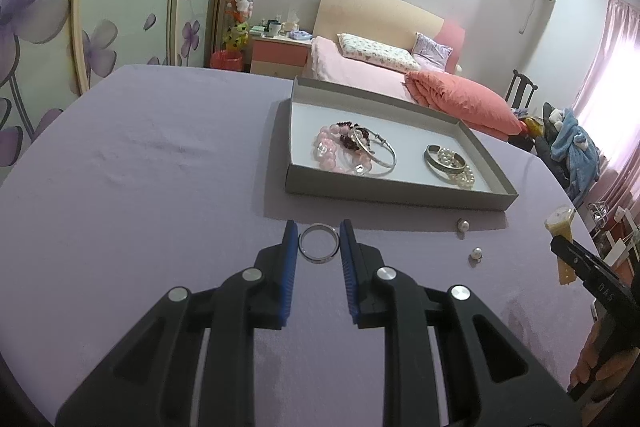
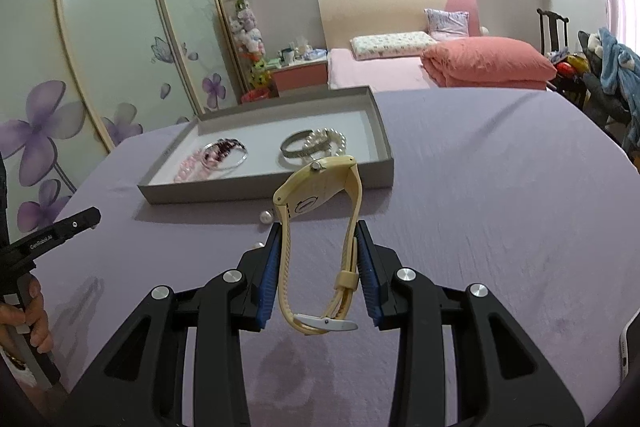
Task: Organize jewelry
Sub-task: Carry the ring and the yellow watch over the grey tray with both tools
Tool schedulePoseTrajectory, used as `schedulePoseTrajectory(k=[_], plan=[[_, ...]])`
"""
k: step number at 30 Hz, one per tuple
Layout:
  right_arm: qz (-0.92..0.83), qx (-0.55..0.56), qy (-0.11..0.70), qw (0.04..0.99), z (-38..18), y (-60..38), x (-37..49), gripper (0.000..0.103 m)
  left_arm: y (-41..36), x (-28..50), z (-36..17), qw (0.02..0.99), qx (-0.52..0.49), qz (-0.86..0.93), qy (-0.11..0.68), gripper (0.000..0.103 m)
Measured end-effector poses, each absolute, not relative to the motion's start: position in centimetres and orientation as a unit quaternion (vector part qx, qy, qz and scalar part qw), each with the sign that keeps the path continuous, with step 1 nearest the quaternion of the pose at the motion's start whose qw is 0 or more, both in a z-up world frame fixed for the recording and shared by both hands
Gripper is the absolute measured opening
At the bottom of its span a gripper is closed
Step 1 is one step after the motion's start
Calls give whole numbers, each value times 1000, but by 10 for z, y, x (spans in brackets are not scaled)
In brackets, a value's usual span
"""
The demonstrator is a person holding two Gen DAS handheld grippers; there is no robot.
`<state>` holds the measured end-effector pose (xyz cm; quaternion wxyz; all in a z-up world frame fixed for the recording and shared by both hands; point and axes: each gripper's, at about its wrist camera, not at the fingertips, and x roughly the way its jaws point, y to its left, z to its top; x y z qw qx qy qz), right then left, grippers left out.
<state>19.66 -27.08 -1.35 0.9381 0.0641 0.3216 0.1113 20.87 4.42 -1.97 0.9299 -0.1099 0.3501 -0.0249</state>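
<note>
Straddling a silver ring (image 1: pixel 319 242) on the purple cloth (image 1: pixel 160 163), the left gripper (image 1: pixel 319 241) is spread, not yet pinching. The right gripper (image 2: pixel 318 247) clasps a cream watch (image 2: pixel 320 227). Ahead lies the grey tray (image 1: pixel 396 193); next, likely closing gently on the ring.

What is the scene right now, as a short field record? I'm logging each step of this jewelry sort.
left gripper: open, fingers either side of the ring on the purple cloth
right gripper: shut on the watch, lifted off the cloth
tray: holds bead bracelets, bangles and pearls
loose on cloth: two pearl earrings
</note>
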Motion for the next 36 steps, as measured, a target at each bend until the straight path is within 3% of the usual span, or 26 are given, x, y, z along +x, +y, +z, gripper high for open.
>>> schedulePoseTrajectory(k=[36], plan=[[116,29,204,972,42,-258,216,37,26,228,33,961,-74,-31,264,22]])
